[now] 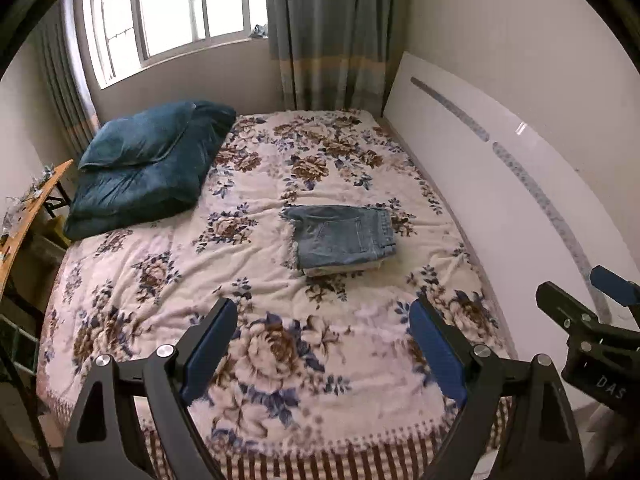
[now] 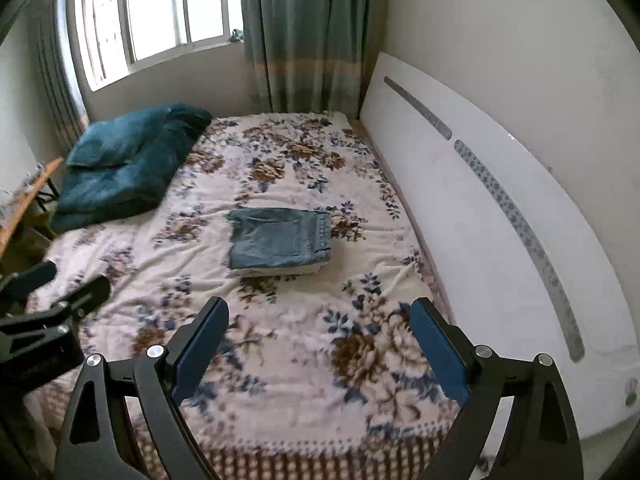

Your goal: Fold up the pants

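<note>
Blue denim pants lie folded into a compact rectangle on top of a pale folded garment, in the middle of the floral bed cover. They also show in the right wrist view. My left gripper is open and empty, held well back above the near end of the bed. My right gripper is open and empty, also held back from the pants. The right gripper shows at the right edge of the left wrist view, and the left gripper at the left edge of the right wrist view.
A dark teal pillow and folded quilt lie at the far left of the bed. A white headboard runs along the right. A wooden table stands left of the bed. A window and curtains are behind.
</note>
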Motion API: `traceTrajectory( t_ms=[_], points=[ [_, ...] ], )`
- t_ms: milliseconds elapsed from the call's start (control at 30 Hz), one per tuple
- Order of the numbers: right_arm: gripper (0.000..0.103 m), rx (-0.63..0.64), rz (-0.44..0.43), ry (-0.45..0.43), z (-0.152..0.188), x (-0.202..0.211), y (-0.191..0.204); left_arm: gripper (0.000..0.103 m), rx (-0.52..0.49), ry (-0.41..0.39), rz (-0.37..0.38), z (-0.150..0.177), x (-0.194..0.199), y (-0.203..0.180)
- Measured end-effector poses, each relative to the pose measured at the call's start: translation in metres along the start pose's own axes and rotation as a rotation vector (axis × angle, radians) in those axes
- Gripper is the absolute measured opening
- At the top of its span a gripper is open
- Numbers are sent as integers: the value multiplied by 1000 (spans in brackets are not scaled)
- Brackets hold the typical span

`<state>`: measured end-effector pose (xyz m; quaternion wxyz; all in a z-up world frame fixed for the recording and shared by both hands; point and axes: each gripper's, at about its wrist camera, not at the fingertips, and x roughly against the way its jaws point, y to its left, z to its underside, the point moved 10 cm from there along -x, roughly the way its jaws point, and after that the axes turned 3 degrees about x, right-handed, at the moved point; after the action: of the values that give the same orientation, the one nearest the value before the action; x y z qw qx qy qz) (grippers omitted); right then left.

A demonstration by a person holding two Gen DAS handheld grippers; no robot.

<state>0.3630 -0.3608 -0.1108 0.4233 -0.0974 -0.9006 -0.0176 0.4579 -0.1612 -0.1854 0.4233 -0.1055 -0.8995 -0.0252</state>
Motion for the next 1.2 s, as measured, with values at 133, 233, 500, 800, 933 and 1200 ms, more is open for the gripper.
traceTrajectory(
  t_ms=[133, 233, 500, 800, 933, 1200],
  points=[
    [94, -13, -5, -39, 14, 67, -5, 88, 22, -34, -22, 7, 52, 4],
    [94, -12, -24, -52, 24, 109, -8, 88, 38, -63, -36, 12, 81, 5],
    [94, 22, -92, -77, 39, 191, -11, 88, 88, -63, -80, 37, 143, 1],
    [94, 89, -102, -2, 37, 232, -9, 88, 83, 7, -146, 43, 179, -1],
    [94, 96, -100, -9, 25, 241, -14, 88, 93, 12, -179, 43, 186, -1],
    [94, 83, -121, 10, 15, 245, -24, 88, 90, 10, -193, 45, 196, -5]
  ],
)
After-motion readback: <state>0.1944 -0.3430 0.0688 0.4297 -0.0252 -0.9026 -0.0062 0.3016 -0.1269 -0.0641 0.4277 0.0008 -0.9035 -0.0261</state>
